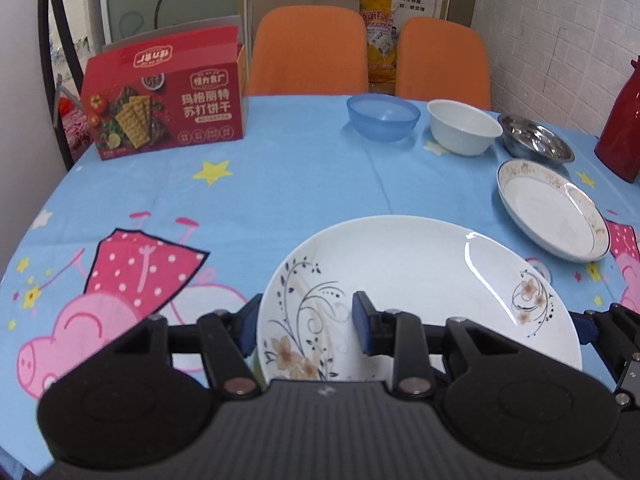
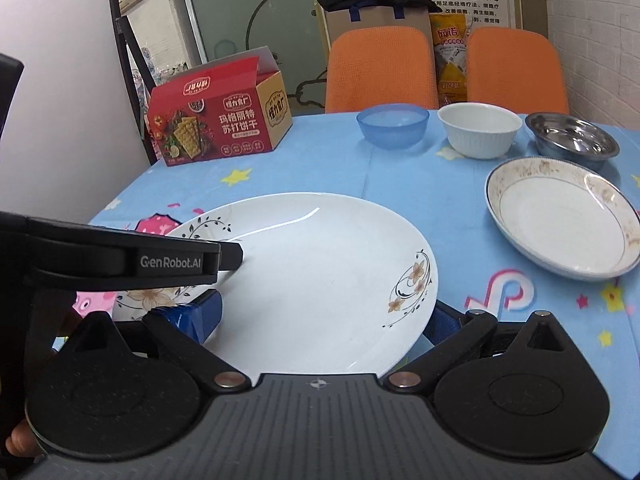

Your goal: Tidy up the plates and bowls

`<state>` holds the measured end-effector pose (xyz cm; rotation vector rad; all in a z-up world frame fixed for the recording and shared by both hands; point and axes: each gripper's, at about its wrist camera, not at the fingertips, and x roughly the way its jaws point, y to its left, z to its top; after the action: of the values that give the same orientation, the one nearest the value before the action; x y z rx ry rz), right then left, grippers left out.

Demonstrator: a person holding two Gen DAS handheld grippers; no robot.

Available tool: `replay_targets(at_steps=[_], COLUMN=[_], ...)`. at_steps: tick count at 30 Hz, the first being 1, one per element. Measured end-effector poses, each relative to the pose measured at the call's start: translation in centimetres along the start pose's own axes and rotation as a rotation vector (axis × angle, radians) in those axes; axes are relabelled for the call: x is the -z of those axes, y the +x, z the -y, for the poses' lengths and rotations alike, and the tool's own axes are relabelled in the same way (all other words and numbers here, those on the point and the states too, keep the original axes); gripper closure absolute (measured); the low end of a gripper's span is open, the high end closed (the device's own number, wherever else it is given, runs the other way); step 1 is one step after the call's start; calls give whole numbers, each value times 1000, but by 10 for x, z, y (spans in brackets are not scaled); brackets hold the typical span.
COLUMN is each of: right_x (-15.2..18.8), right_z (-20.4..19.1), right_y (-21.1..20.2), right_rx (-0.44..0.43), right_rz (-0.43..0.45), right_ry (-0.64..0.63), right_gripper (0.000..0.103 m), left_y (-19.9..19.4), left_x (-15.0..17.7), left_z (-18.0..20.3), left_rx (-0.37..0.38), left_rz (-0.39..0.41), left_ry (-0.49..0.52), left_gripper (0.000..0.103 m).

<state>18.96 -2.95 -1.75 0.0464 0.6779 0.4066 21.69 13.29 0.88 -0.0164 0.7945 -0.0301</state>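
Observation:
A large white plate with flower prints (image 1: 420,280) (image 2: 320,272) lies near the table's front edge. My left gripper (image 1: 306,328) is open, with one pad outside the plate's left rim and one over its inside. My right gripper (image 2: 324,320) is open, with the plate's right rim between its pads. A smaller gold-rimmed plate (image 1: 554,212) (image 2: 564,220) lies to the right. Behind it stand a blue bowl (image 1: 383,117) (image 2: 394,124), a white bowl (image 1: 464,126) (image 2: 479,128) and a steel bowl (image 1: 536,140) (image 2: 572,140).
A red cracker box (image 1: 164,100) (image 2: 216,120) stands at the back left of the blue-clothed table (image 1: 280,184). A red jug (image 1: 624,128) stands at the right edge. Two orange chairs (image 1: 308,52) stand behind the table.

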Motion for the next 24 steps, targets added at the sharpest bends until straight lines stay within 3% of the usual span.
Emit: replay_targets(at_steps=[11, 13, 15, 20, 24], right_x=[23, 26, 28, 27, 23], right_z=[-14, -15, -12, 3, 22], right_y=[5, 8, 12, 2, -14], right_rx=[59, 70, 60, 13, 32], right_rz=[2, -1, -30, -6, 41], right_ry=[-71, -97, -84, -6, 61], right_gripper=[13, 13, 13, 14, 14], left_y=[9, 6, 1, -14, -15], left_x=[26, 26, 24, 16, 9], left_z=[-13, -13, -16, -26, -23], left_rx=[66, 72, 89, 64, 47], left_rz=[2, 25, 41, 92, 97], left_ry=[-53, -56, -73, -102, -90], left_gripper=[70, 63, 45, 38, 35])
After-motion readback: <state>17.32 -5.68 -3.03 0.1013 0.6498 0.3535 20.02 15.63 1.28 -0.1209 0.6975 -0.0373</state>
